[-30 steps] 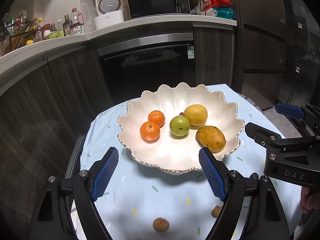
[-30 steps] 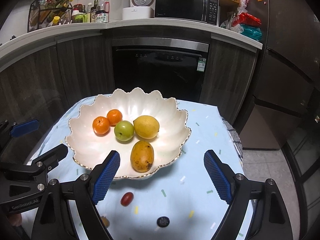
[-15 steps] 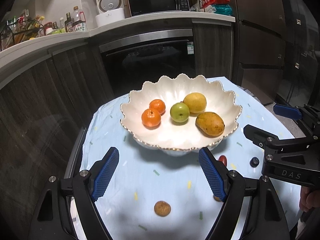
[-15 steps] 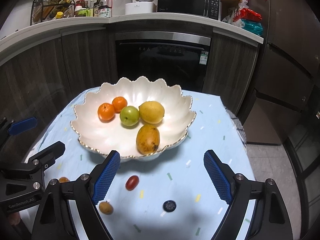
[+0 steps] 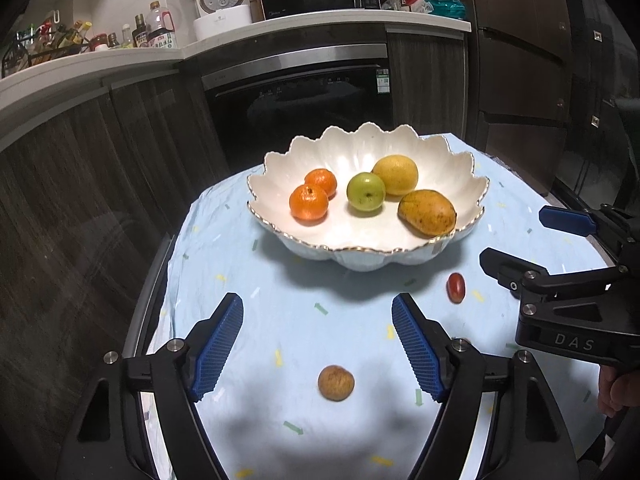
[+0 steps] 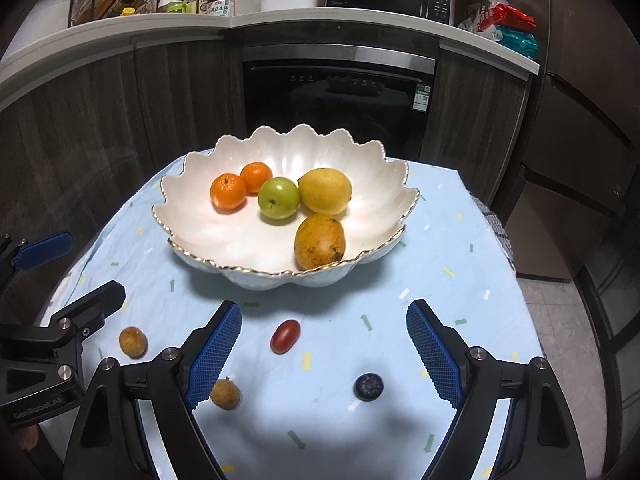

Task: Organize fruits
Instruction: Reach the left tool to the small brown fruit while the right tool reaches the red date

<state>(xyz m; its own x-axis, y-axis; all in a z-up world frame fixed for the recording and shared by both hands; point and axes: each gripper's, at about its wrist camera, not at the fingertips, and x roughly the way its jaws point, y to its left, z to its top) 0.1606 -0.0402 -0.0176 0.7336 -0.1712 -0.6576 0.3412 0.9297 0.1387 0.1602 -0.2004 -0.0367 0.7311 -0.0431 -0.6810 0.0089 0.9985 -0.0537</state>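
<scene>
Hovering open and empty over the surface's near edge: left hand-held gripper (image 5: 318, 346), jaws just narrowing, above a longan (image 5: 336, 383); right hand-held gripper (image 6: 324, 354) near a grape tomato (image 6: 285, 336). Risking round fruit rolling away if nudged.

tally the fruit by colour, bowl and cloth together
orange mandarins: 2
green apple: 1
yellow lemon: 1
yellow-brown mango: 1
brown round longans: 2
red oval tomato: 1
dark blueberry: 1
total: 9

bowl (image 6: 192, 216): five fruits inside | tablecloth: two longans (image 6: 133, 342), grape tomato (image 6: 285, 336), blueberry (image 6: 368, 386)
</scene>
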